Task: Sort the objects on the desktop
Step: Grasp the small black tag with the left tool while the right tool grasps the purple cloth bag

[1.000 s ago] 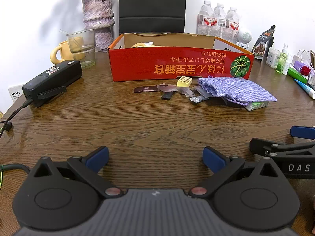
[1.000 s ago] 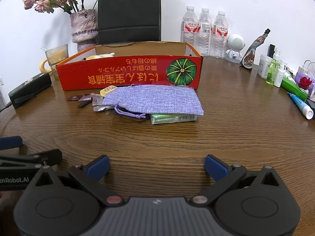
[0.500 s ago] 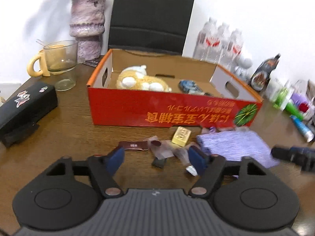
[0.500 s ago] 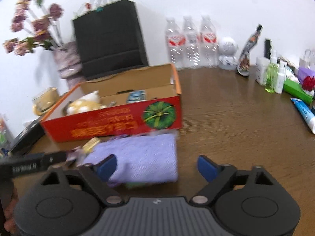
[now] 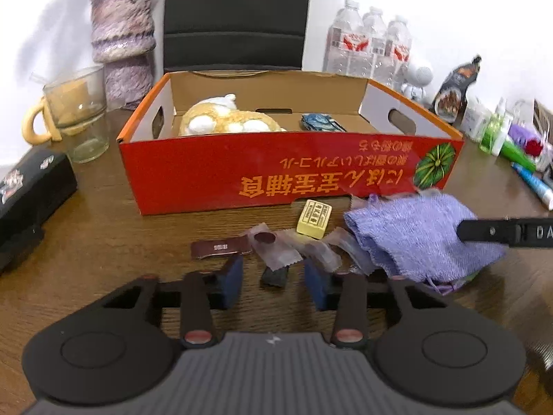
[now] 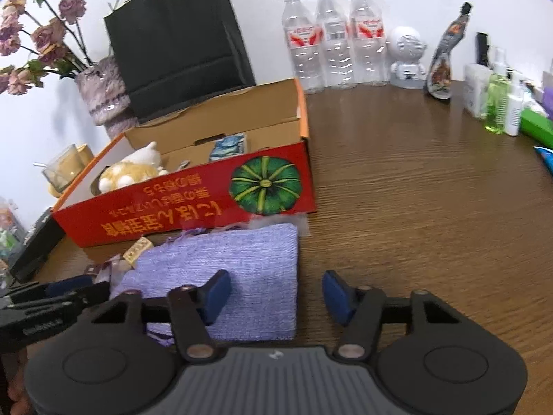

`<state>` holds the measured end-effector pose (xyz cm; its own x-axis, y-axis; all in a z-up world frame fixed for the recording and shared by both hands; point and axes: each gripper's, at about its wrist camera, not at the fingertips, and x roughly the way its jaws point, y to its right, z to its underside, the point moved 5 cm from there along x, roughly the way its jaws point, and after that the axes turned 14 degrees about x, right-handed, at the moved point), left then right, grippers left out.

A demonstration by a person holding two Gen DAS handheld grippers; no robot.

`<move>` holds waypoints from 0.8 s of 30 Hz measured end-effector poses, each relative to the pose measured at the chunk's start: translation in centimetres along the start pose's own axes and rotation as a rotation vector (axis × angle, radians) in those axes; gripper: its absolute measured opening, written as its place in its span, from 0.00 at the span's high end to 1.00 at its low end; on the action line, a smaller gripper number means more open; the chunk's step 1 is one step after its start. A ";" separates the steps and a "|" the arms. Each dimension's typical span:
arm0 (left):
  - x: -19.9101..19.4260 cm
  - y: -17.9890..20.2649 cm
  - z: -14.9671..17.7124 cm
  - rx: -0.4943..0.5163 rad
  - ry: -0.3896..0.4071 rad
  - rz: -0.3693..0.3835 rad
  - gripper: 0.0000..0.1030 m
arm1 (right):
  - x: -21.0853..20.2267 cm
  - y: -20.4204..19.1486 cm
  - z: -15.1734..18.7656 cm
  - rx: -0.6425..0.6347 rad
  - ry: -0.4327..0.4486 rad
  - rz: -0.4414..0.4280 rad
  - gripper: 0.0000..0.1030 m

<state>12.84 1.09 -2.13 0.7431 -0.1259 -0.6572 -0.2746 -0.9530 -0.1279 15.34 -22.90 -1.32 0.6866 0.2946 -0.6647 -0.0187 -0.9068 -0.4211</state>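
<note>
Purple pouch (image 6: 235,276): lies on desk (image 6: 432,207) before red box (image 5: 276,173), whose orange script is upside down.
Left hand-held gripper (image 5: 273,280): spread, narrower than before, now straddling black wrapper (image 5: 274,276).
Right hand-held gripper (image 6: 274,295): spread, advanced over the pouch.

The dark wooden table (image 6: 414,190) carries a red cardboard box (image 5: 276,173), a purple cloth pouch (image 6: 242,269), a yellow block (image 5: 314,217), scattered wrappers (image 5: 276,249), water bottles (image 6: 331,34) and a glass (image 5: 81,117).
</note>
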 end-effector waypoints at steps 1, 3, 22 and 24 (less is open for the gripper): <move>-0.2 0.2 0.1 0.001 -0.004 0.001 0.82 | 0.0 -0.1 0.0 0.001 -0.005 -0.018 0.56; -0.5 0.5 0.2 0.002 -0.011 0.003 0.84 | 0.1 -0.3 0.1 0.003 -0.016 -0.054 0.65; -12.8 0.0 -1.7 -0.071 0.187 -0.003 0.85 | -10.6 -5.2 -2.0 -0.145 0.220 -0.132 0.98; -14.1 -0.5 -2.8 -0.064 0.224 -0.017 0.85 | -12.0 -6.3 -3.2 -0.170 0.256 -0.127 0.98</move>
<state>4.25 2.55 9.30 0.8660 -0.1614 -0.4732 -0.2274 -0.9701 -0.0853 9.53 -21.71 11.25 0.8366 0.3425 -0.4277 0.1856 -0.9115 -0.3670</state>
